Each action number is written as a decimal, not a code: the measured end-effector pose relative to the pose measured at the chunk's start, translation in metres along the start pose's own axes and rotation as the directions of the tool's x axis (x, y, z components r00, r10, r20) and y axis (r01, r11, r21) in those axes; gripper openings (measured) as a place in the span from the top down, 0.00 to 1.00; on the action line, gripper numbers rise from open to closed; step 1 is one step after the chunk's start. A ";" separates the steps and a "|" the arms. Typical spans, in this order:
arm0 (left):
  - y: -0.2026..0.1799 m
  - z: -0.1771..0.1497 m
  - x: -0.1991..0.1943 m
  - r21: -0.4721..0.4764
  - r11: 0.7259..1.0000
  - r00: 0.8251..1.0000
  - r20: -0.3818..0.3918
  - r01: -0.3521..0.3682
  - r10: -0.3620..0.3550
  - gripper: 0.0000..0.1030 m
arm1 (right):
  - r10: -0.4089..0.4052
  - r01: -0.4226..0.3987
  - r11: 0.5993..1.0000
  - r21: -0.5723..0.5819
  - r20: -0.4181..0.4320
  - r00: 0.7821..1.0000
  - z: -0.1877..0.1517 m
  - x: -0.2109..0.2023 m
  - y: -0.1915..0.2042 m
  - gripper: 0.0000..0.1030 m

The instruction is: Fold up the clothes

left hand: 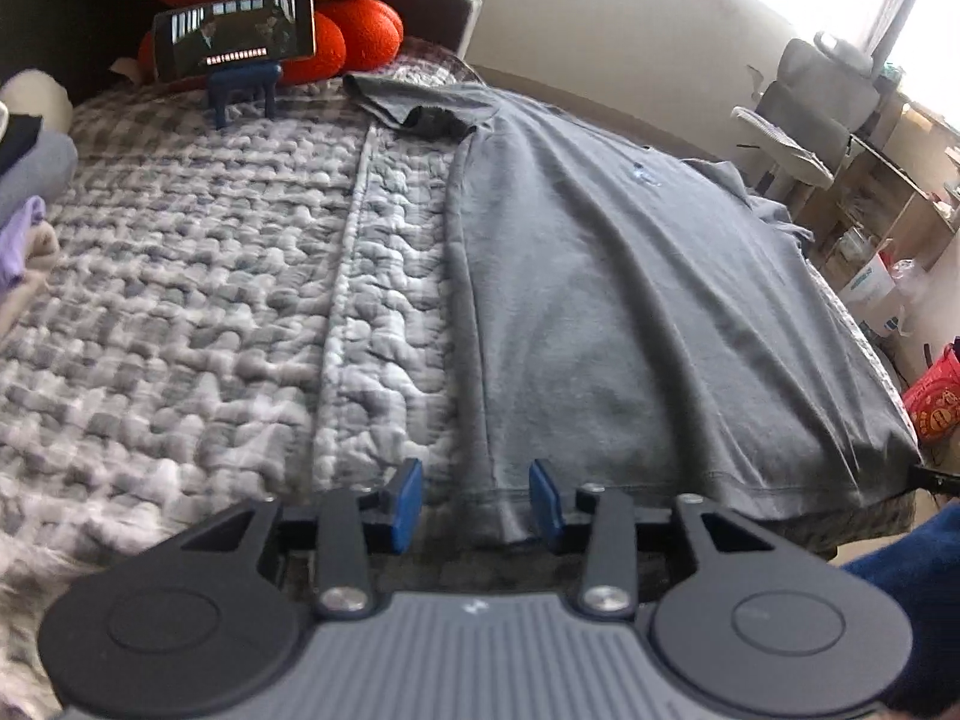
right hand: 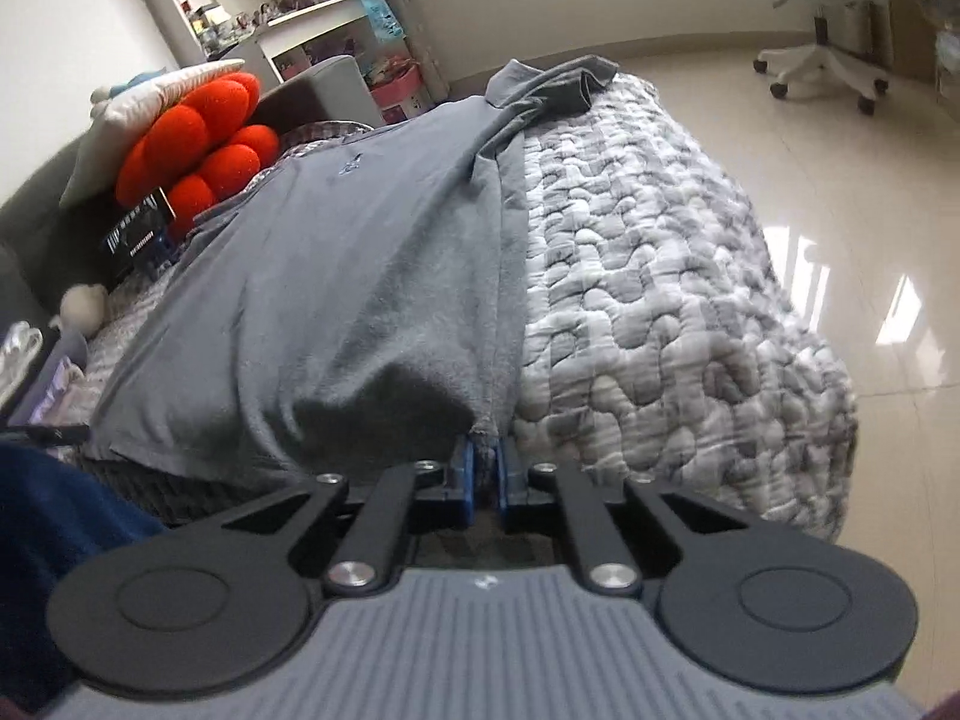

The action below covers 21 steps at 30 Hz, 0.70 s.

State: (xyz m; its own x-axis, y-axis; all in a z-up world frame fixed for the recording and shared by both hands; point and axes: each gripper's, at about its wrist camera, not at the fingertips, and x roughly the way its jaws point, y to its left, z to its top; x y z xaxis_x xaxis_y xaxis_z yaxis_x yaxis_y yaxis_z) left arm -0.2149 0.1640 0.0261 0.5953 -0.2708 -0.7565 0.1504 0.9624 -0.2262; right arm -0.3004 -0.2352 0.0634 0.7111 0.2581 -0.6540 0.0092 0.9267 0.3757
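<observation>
A quilted bed (left hand: pixel 180 300) fills both views, and a grey shirt (left hand: pixel 630 300) is spread flat along it, from the lower centre of each frame up to its collar at the top. At the lower centre of the right view, the right gripper (right hand: pixel 487 477) is seen pinched together on the shirt's hem corner. The left gripper (left hand: pixel 477 504) is held apart, the other hem corner lying between its fingers, ungripped. The grasping step appears in hand; next, closing the left on the hem is called for, then lifting both corners toward the collar.
</observation>
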 end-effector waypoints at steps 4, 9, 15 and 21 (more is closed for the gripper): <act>-0.013 0.001 0.010 0.050 0.995 0.996 -0.012 -0.088 0.089 0.89 | 0.041 -0.042 0.997 0.061 0.016 0.999 0.001 -0.003 -0.003 0.91; 0.017 0.009 -0.021 -0.073 0.997 1.000 0.011 -0.006 0.007 0.96 | 0.147 -0.172 0.961 0.216 0.130 0.981 0.005 -0.045 -0.030 0.93; 0.029 -0.003 -0.015 -0.109 0.994 0.999 -0.022 0.031 -0.034 0.97 | 0.093 -0.109 0.954 0.277 0.072 0.993 -0.006 -0.036 -0.058 0.94; 0.039 -0.007 -0.027 -0.124 0.992 0.999 0.015 0.035 -0.034 0.96 | 0.134 -0.159 0.954 0.253 0.113 0.985 -0.006 -0.054 -0.051 0.94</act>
State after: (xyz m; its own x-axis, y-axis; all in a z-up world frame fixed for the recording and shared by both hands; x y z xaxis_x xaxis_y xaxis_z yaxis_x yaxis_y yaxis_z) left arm -0.2304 0.2082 0.0332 0.6016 -0.3027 -0.7392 0.0721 0.9422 -0.3272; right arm -0.3433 -0.2954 0.0759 0.7806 0.3474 -0.5196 0.0738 0.7743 0.6285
